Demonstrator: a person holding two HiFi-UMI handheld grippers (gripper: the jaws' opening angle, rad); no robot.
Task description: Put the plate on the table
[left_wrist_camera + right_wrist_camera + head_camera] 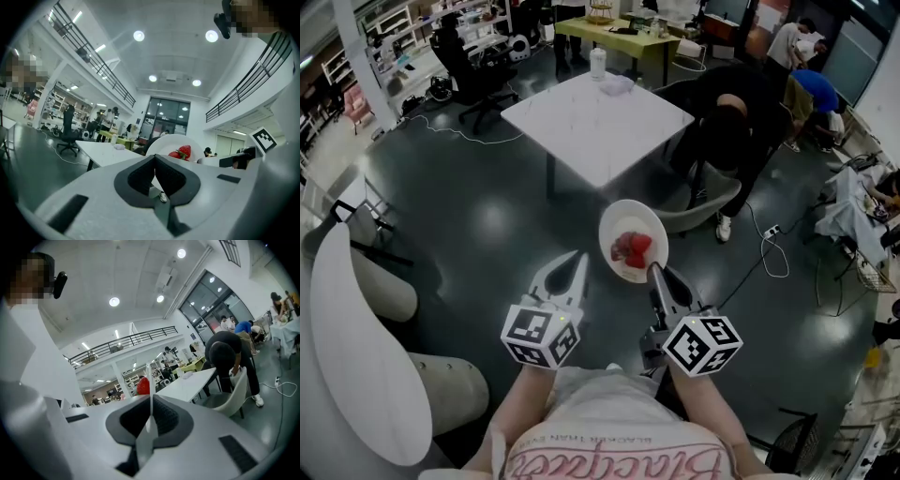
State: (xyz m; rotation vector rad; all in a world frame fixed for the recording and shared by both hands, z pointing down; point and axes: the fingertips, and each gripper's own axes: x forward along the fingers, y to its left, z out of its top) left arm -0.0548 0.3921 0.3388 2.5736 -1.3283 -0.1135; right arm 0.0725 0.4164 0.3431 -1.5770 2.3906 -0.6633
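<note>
A white plate (pixel 619 221) with red strawberries (pixel 631 248) hangs over the dark floor, short of the white square table (pixel 595 117). My right gripper (pixel 654 272) is shut on the plate's near rim. In the right gripper view the plate (pixel 148 376) stands edge-on between the jaws of the right gripper (pixel 151 401), with a strawberry (pixel 143 386) to its left and the table (pixel 187 383) beyond. My left gripper (pixel 572 267) is beside the plate on its left, shut and holding nothing. The left gripper view shows the left gripper (pixel 154 159), the plate (pixel 168 143) and the table (pixel 110 152).
A bottle (pixel 598 63) and a crumpled cloth (pixel 617 84) lie at the table's far edge. A person in black (pixel 741 112) bends over a white chair (pixel 712 202) right of the table. A white curved chair (pixel 366 328) is at my left. A cable (pixel 769 246) crosses the floor.
</note>
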